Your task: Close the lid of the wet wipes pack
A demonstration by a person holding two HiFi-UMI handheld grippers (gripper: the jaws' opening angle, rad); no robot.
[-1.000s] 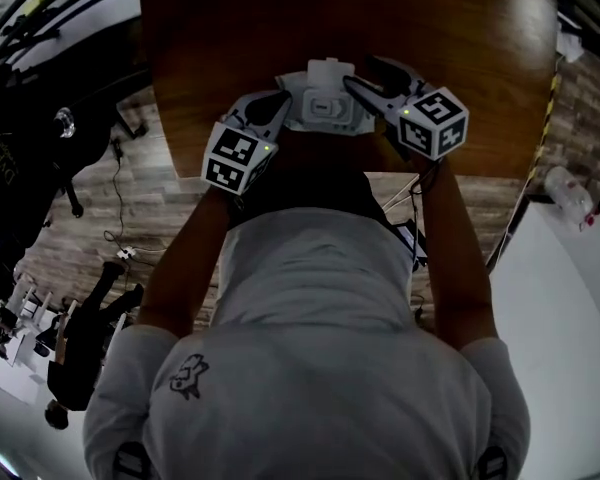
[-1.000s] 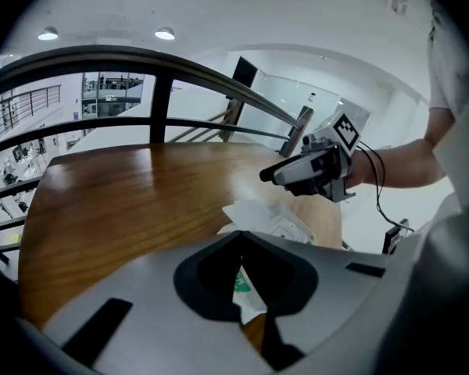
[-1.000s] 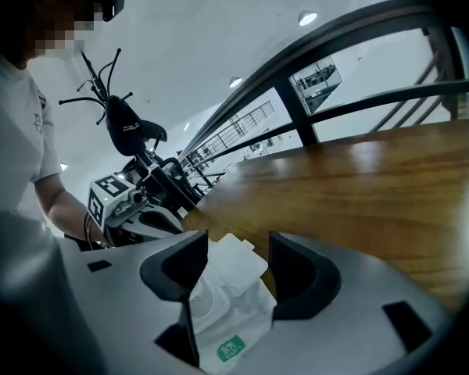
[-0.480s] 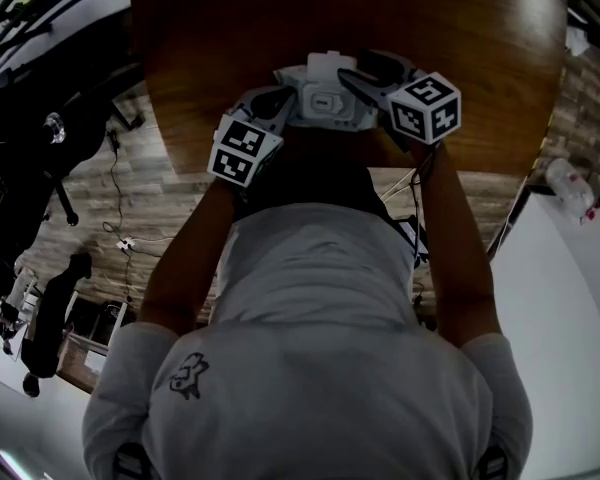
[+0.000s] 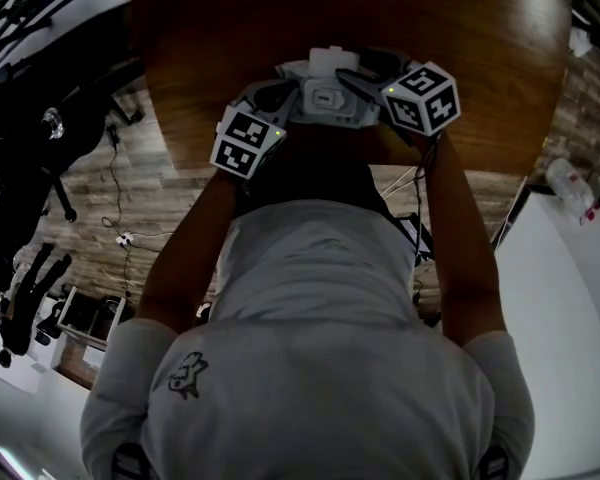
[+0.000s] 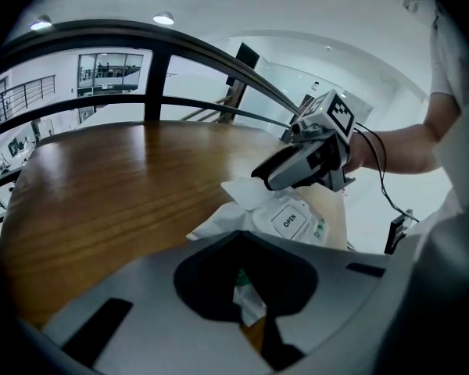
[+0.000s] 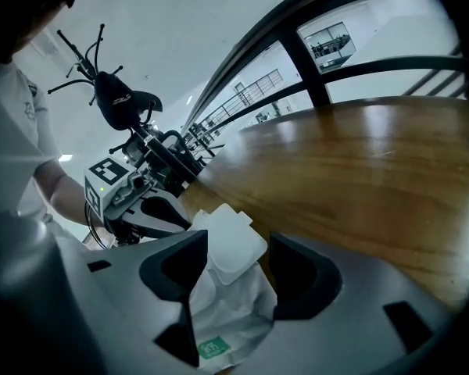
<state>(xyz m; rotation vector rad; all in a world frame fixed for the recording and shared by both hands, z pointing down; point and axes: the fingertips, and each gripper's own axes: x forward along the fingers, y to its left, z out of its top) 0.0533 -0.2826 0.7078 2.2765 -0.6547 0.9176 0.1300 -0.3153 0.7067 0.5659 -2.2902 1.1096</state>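
Pinching the wet wipes pack (image 6: 289, 221) in my left gripper (image 6: 246, 301); right gripper (image 7: 234, 266) gapes astride the raised lid (image 7: 228, 239). A skewed push could tug the pack free.

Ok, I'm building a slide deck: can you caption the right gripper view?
Right gripper, jaws apart, straddles the wet wipes pack with its lid raised, on a wooden table.

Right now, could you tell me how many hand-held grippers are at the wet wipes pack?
2. The left hand-held gripper pinches the left end of the white soft-plastic wet wipes pack; the right hand-held gripper straddles its raised white lid, jaws apart.
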